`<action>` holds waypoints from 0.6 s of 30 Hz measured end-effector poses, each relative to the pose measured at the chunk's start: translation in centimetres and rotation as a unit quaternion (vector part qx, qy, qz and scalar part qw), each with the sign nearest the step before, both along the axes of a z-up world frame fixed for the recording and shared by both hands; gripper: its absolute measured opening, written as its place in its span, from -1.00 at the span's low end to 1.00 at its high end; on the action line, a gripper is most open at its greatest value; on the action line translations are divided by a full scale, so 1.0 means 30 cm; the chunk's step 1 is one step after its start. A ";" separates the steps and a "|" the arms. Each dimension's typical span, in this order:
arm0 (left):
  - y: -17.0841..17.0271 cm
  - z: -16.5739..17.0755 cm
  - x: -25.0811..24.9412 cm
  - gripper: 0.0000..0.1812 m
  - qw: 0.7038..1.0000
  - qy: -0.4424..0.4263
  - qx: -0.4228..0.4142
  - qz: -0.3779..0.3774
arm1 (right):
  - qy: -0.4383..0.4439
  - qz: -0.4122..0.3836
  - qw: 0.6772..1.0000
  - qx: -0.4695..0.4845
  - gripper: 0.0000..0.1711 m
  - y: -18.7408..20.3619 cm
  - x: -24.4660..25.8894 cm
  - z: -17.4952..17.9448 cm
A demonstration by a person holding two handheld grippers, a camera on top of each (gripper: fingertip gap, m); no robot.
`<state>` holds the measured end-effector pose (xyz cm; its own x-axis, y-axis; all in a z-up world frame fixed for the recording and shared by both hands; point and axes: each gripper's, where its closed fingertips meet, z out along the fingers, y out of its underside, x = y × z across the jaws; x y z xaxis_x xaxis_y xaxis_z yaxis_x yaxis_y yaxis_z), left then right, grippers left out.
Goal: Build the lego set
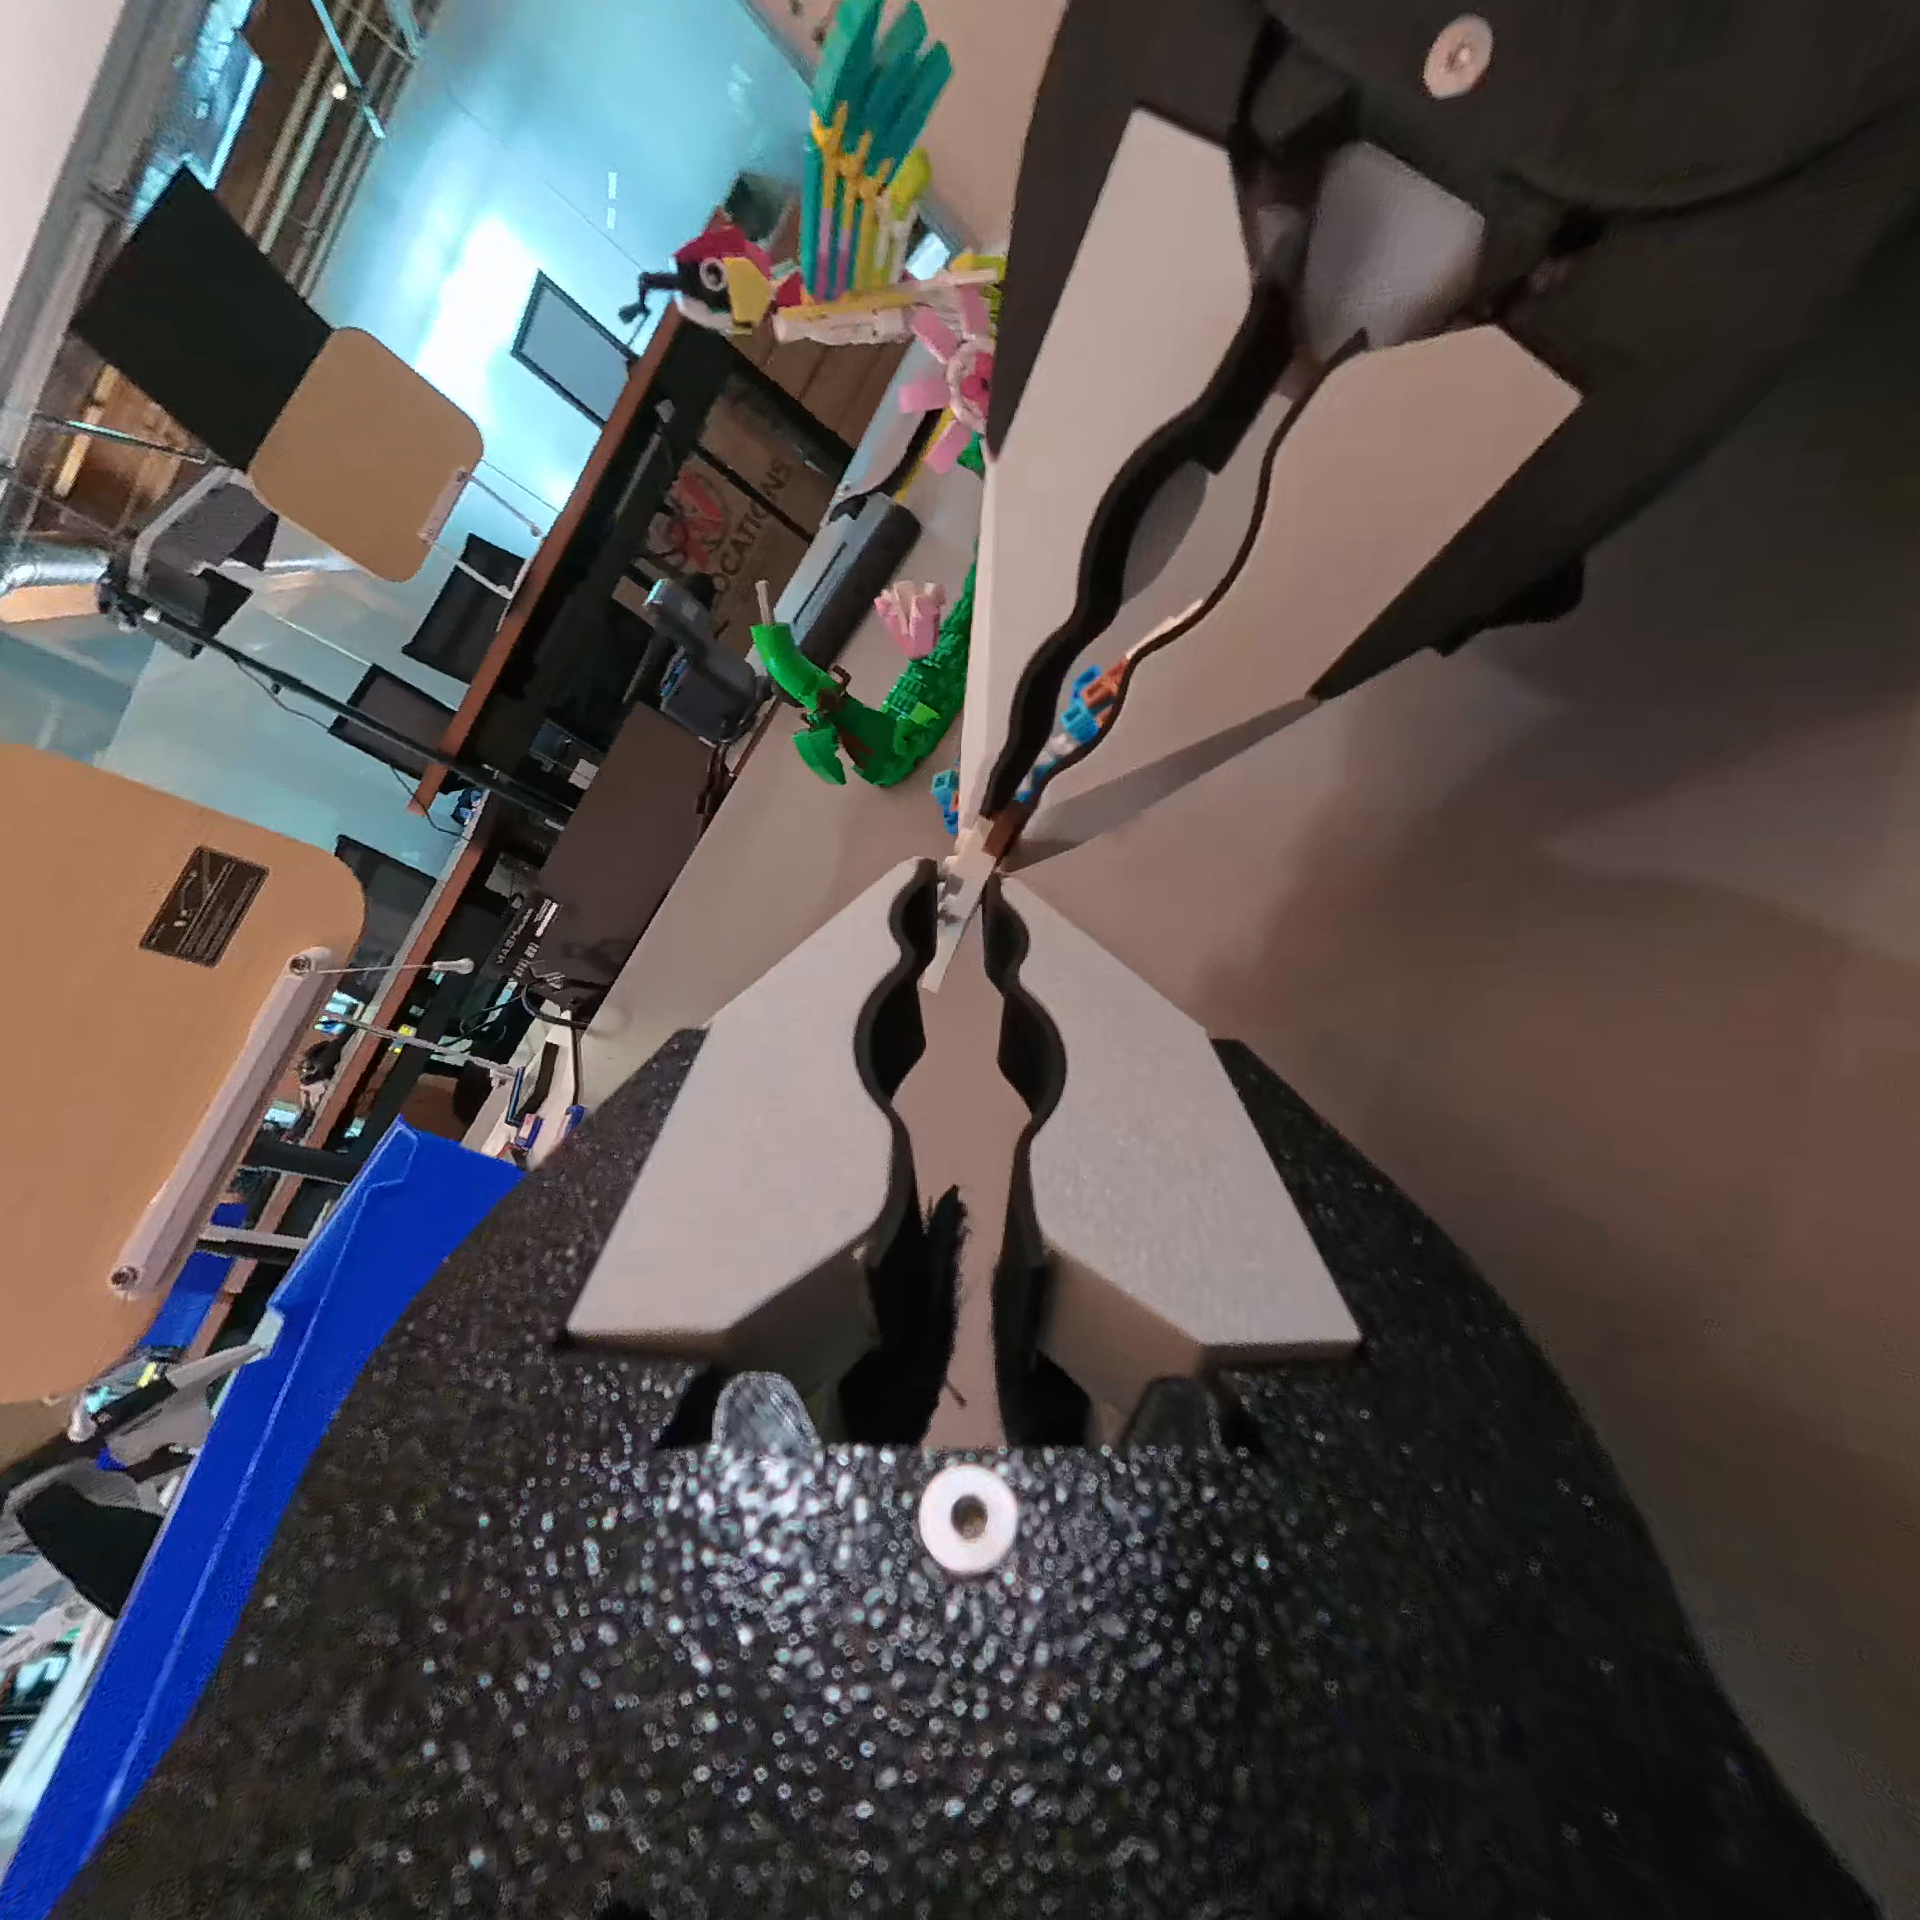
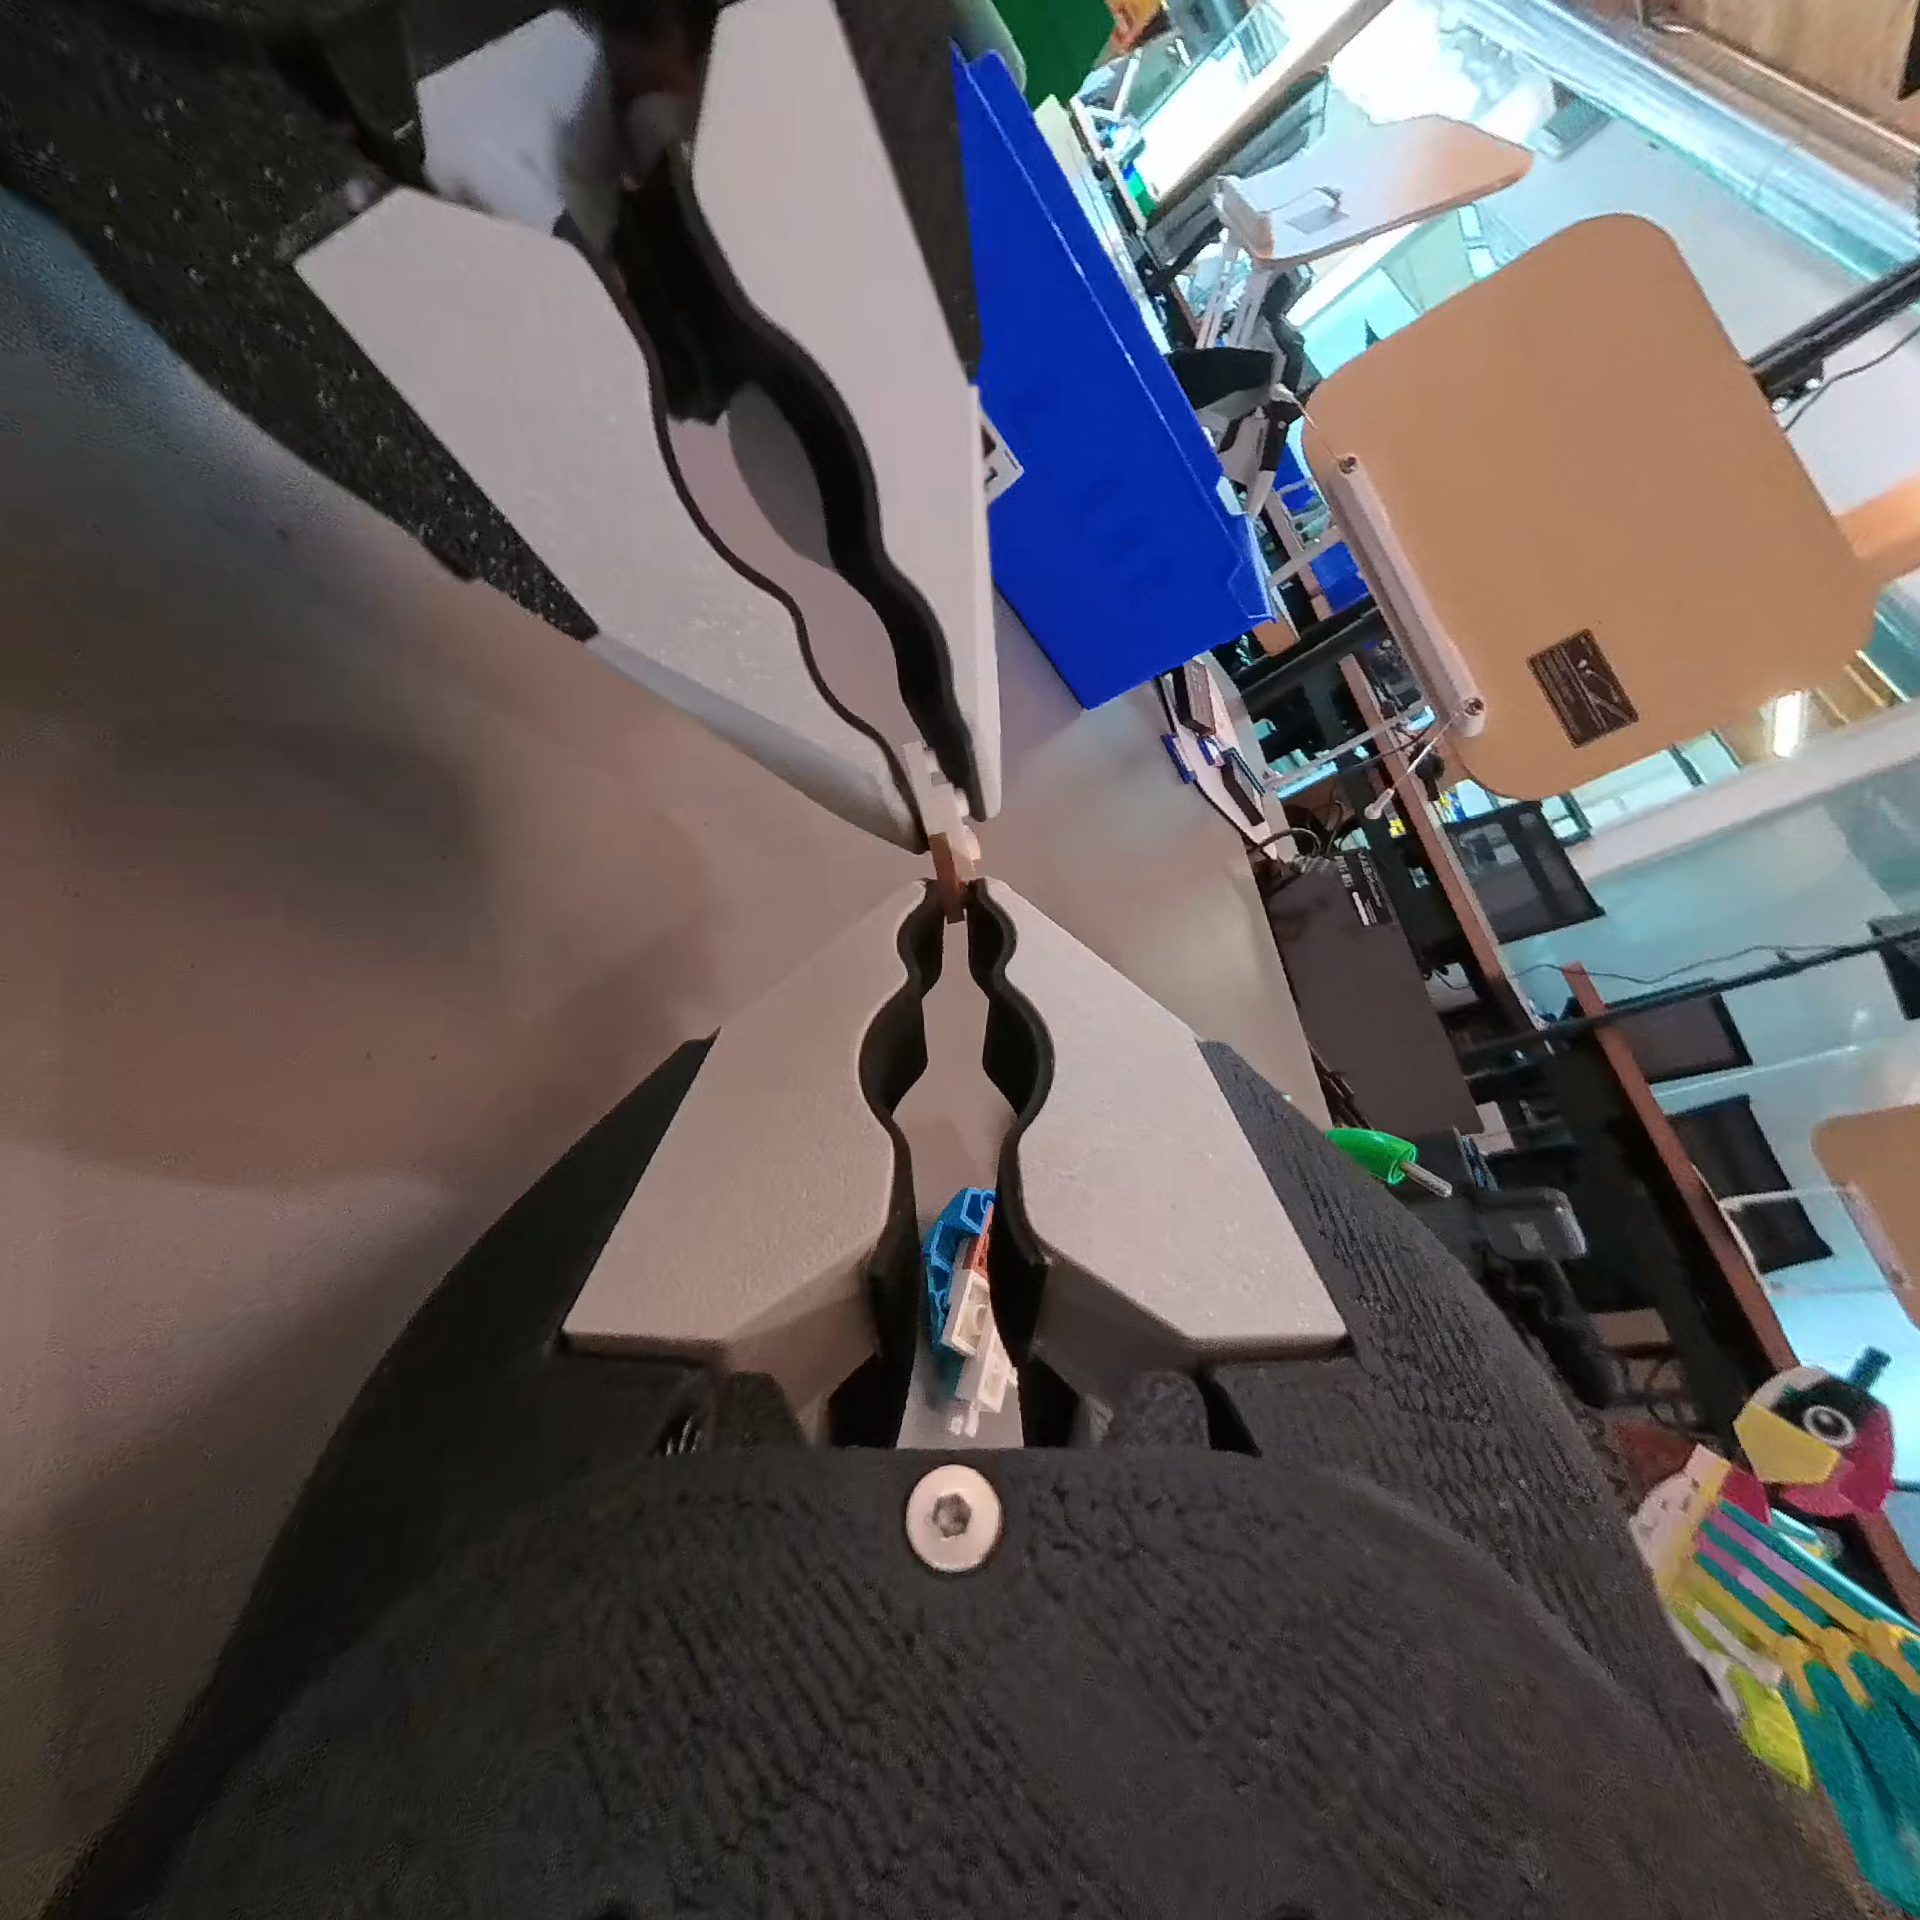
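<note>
Left wrist view: left hand-held gripper (image 1: pixel 961 894) clenched on a small white brick piece (image 1: pixel 954 930), thin plate standing between its fingertips. Right hand-held gripper (image 1: pixel 1000 831) comes in from directly ahead, tip to tip, pinching a brown piece (image 1: pixel 1004 828) that touches the white one. Both pairs of jaws nearly closed, only the pieces between them. Right wrist view confirms: right hand-held gripper (image 2: pixel 948 902) grips the brown piece (image 2: pixel 948 860), left hand-held gripper (image 2: pixel 940 805) opposite holds the white brick piece (image 2: pixel 928 784); the two pieces meet in the gap between the tips. Grey tabletop (image 1: pixel 1558 987) lies under both. Beyond the right hand-held gripper, a green brick-built plant (image 1: pixel 883 707) and small blue-orange pieces (image 1: pixel 1086 707); farther off, a brick bird (image 1: pixel 727 281). Blue bin (image 2: pixel 1081 416) just beyond the left hand-held gripper. Risk, as I judge it: both grips are at the very fingertips on tiny parts, so a slight misalignment or off-axis push could twist a piece out and drop it to the tabletop.
</note>
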<state>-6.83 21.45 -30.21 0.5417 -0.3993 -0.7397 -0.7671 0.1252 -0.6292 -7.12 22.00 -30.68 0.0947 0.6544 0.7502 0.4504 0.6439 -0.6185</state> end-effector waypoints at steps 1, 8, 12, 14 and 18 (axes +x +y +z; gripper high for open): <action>0.001 0.003 0.000 -0.95 1.000 -0.013 0.005 0.002 | 0.004 -0.003 1.000 -0.002 -0.98 0.001 0.000 0.002; 0.003 0.030 -0.004 -0.95 0.997 -0.072 0.036 0.005 | 0.028 -0.019 0.999 0.012 -0.98 0.001 -0.001 0.027; 0.002 0.050 -0.010 -0.95 0.993 -0.113 0.031 -0.002 | 0.045 -0.027 0.998 0.023 -0.98 -0.002 -0.005 0.050; -0.001 0.054 -0.010 -0.95 0.991 -0.128 0.025 -0.011 | 0.051 -0.022 0.998 0.029 -0.98 -0.006 -0.004 0.054; -0.004 0.057 -0.008 -0.95 0.987 -0.159 0.006 -0.030 | 0.057 -0.009 0.997 0.042 -0.98 -0.016 -0.001 0.060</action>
<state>-7.08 21.32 -28.50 0.7233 -0.4293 -0.5409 -0.5219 0.1731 -0.8353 -7.15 21.53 -28.88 0.1946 0.5871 0.7857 0.3923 0.6876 -0.6110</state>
